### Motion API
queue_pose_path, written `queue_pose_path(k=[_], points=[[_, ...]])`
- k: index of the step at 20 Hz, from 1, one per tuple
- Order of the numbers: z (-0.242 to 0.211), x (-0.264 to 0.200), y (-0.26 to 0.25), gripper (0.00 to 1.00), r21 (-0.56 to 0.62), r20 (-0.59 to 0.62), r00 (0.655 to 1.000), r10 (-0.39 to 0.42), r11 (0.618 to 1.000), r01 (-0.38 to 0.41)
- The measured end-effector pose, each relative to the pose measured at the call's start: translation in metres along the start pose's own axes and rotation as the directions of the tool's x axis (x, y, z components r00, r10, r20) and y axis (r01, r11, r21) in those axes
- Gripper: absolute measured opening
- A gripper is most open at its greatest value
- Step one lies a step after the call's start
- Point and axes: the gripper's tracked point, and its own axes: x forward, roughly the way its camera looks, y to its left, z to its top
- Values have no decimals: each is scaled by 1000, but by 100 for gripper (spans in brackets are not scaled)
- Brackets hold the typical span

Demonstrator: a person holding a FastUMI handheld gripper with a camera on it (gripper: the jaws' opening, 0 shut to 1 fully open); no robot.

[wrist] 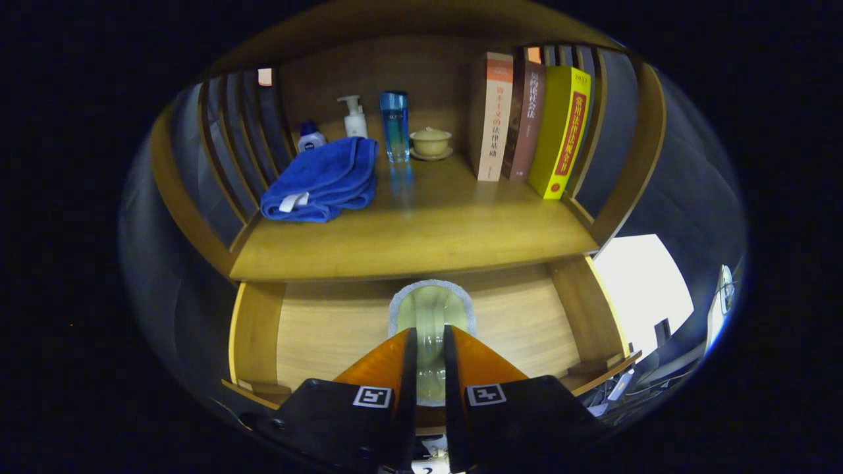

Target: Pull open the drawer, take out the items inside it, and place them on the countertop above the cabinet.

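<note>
The wooden drawer (pixel 329 329) stands pulled open below the countertop (pixel 428 230). My gripper (pixel 430 334) hangs over the drawer, its fingers close together and pressing on a pale green, glassy cup-like item (pixel 431 304) with a greyish-white rim. The item's upper part sticks out just ahead of the fingertips, while its lower part shows in the narrow gap between the fingers. Whether it touches the drawer's floor I cannot tell. No other item shows on the bare drawer floor around it.
On the countertop lie a folded blue towel (pixel 326 178), a small blue-capped bottle (pixel 309 138), a white pump bottle (pixel 355 118), a tall blue bottle (pixel 395 126), a lidded cup on a saucer (pixel 431 143) and three upright books (pixel 527 118). Slatted side rails flank the countertop.
</note>
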Motion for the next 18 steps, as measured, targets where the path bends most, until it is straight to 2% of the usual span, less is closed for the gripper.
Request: queue_pose_path(k=[10, 18], points=[[86, 13, -4, 28, -11, 70, 997, -33, 999, 34], [128, 59, -1, 28, -6, 98, 994, -55, 998, 56]])
